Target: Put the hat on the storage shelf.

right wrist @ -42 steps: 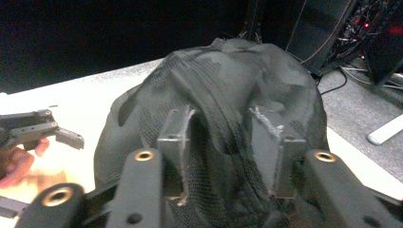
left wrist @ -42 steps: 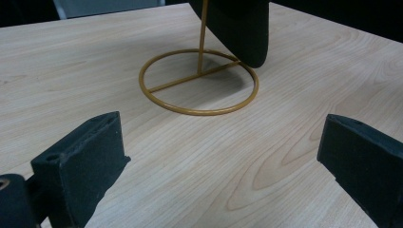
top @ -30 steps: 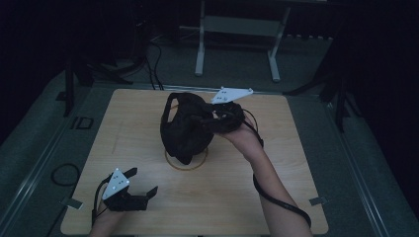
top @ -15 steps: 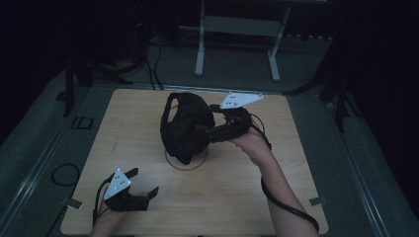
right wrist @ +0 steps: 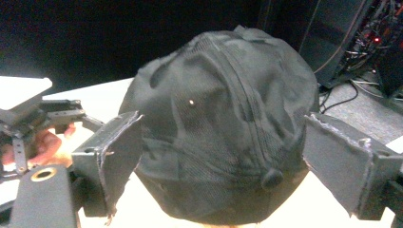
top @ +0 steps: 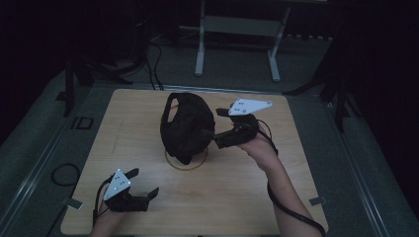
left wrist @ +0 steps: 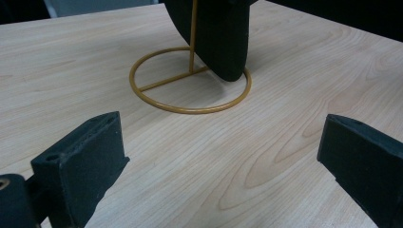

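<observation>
- Cap point(top: 188, 126), black, hangs on our yellow wire stand point(top: 186, 162) near the middle of the tabletop point(top: 296, 177).
- Left gripper point(top: 143, 185) rests by the near left corner, jaws wide apart, holding nothing.
- Right gripper point(top: 210, 139), just right of the cap, has just opened its jaws; the cap sits between them, unpressed.

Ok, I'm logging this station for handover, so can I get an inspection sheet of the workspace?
Surface: wooden table, bare pale wood.
Job's things: black cap hanging on a gold wire stand.
Clutter: nothing seen.
Grippers: right gripper jaws have just been opening, apart either side of the cap; left gripper open, resting near the table's front edge.
Cables: black cable along the right forearm.
Surroundings: dark room, metal frame legs behind the table.
</observation>
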`<action>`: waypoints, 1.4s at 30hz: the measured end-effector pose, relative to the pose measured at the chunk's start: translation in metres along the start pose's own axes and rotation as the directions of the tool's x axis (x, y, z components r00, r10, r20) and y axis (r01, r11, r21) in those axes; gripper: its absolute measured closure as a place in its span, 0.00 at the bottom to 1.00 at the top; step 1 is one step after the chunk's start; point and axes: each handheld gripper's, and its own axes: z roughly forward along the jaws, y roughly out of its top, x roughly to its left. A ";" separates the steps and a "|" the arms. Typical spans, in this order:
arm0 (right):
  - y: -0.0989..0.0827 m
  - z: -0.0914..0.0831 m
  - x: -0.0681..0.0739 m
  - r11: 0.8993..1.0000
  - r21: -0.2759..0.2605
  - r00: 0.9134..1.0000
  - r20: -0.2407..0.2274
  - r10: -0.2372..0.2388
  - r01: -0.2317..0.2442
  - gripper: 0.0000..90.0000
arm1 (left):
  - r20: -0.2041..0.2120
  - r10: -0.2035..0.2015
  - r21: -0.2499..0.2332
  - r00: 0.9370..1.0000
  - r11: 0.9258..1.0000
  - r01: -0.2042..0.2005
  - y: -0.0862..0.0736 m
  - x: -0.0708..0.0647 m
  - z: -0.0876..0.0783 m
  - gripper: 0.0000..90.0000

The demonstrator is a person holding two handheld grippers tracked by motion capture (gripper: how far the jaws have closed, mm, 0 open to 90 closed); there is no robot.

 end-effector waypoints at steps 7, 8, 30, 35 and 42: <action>-0.011 -0.006 -0.001 1.000 0.005 1.000 0.018 -0.001 0.000 0.15 | -0.003 -0.004 -0.012 1.000 1.000 0.004 0.000 0.001 -0.001 0.02; -0.013 -0.007 -0.001 1.000 0.004 1.000 0.014 0.000 0.000 0.15 | -0.003 -0.004 -0.011 1.000 1.000 0.004 0.000 0.001 -0.002 0.02; -0.065 -0.018 0.001 0.999 0.036 1.000 0.010 0.028 -0.029 0.15 | 0.003 0.009 -0.011 1.000 1.000 -0.009 -0.001 -0.002 0.000 0.02; -0.080 -0.015 0.002 0.998 0.052 0.999 0.004 0.038 -0.038 0.15 | 0.007 0.008 -0.006 1.000 1.000 -0.008 -0.002 -0.002 0.001 0.02; -0.100 -0.010 0.007 0.997 0.064 0.999 -0.018 0.039 -0.037 0.15 | 0.012 0.011 -0.008 1.000 1.000 -0.010 -0.002 -0.003 0.001 0.02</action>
